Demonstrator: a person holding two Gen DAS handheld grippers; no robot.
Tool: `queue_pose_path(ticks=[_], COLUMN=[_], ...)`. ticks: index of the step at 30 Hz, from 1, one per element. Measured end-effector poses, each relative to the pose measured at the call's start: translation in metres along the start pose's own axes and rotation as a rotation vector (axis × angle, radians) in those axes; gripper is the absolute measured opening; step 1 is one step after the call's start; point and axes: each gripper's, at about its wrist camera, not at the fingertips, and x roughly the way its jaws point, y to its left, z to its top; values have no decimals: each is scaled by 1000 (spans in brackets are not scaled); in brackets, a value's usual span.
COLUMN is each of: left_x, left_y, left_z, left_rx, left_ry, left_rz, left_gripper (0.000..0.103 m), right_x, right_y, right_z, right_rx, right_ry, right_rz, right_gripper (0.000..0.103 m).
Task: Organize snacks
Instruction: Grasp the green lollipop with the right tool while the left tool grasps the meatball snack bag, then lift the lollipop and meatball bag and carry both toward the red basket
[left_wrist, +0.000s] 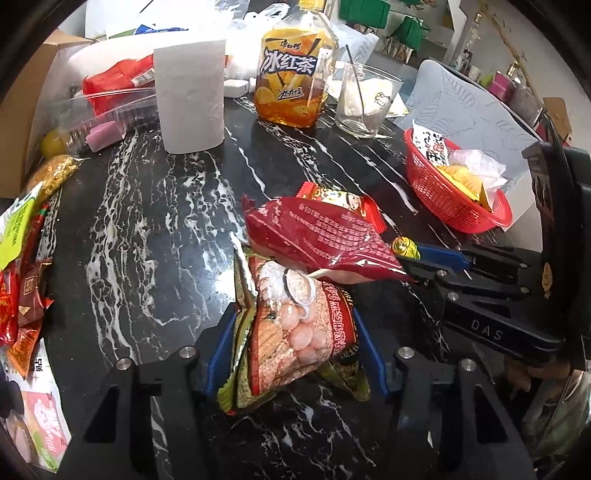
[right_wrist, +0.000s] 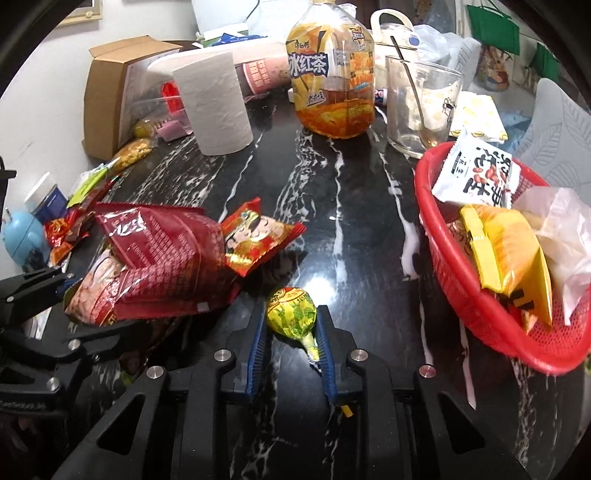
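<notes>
My left gripper (left_wrist: 293, 325) is shut on a red-and-green nut snack bag (left_wrist: 295, 332) on the black marble table. A dark red snack bag (left_wrist: 321, 236) lies over its far end, with a small red cartoon packet (left_wrist: 343, 195) behind. My right gripper (right_wrist: 291, 325) is shut on a yellow-green wrapped lollipop (right_wrist: 291, 312); it shows at the right of the left wrist view (left_wrist: 424, 258). The red basket (right_wrist: 476, 295) at the right holds a white peanut packet (right_wrist: 476, 173), a yellow packet (right_wrist: 509, 251) and a white bag. The dark red bag (right_wrist: 162, 258) and cartoon packet (right_wrist: 255, 236) lie left of my right gripper.
At the back stand a paper roll (right_wrist: 214, 107), an iced-tea bottle (right_wrist: 332, 74) and a glass with a spoon (right_wrist: 421, 103). A cardboard box (right_wrist: 107, 92) and loose packets (left_wrist: 22, 266) crowd the left edge. A grey cushion (left_wrist: 465, 107) lies behind the basket.
</notes>
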Motion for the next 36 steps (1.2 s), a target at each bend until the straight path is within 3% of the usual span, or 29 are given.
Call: queue_pose_path(ticks=[24, 31, 36], left_x=[-33, -22, -21], left_y=[-59, -72, -85], left_z=[-62, -70, -72], left_rx=[160, 171, 239], left_ry=[75, 127, 111], left_rz=[-143, -194, -123], left_gripper=[57, 58, 63], right_x=[-67, -85, -92], right_y=[8, 5, 3], right_z=[-89, -112, -117], right_rx=[97, 140, 149], right_ry=[32, 19, 13], right_rz=[6, -11, -29], right_gripper=[26, 26, 27])
